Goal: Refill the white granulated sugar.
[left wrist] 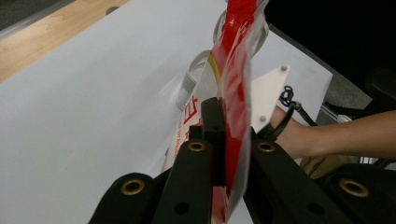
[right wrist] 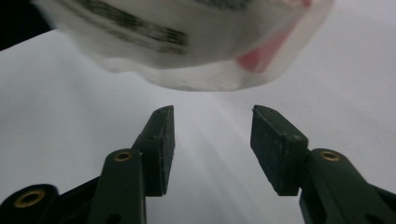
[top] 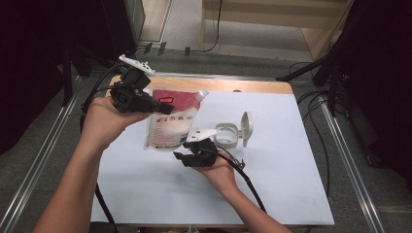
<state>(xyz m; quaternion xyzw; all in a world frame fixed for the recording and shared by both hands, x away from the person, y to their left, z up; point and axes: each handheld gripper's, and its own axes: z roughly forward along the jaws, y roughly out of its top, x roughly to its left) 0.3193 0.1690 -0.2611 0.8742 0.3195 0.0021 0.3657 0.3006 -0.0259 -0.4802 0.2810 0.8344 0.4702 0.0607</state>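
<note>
the left gripper (top: 165, 108) is raised above the worktop (top: 291, 160) at its left rear, with its fingers (left wrist: 212, 126) clamped on the red top edge of a pouch (top: 170, 124). the pouch is white with red print and a spout at its upper right corner; it hangs tilted from that grip, its lower end close to the white sheet covering the worktop, though contact with the sheet cannot be told. in the left gripper view the pouch (left wrist: 236, 70) runs edge-on between the two fingers, pressed from both sides. the right gripper (top: 180, 156) sits low, just below the bottom edge of the pouch, held in a hand (top: 221, 172) coming from the near side. its fingers (right wrist: 161, 144) stand apart with nothing between them; in the right gripper view the bottom of the pouch (right wrist: 187, 42) lies just beyond the tips, blurred and not touched. a small clear container (top: 228, 135) with its hinged lid open stands on the sheet just to the right of the pouch.
</note>
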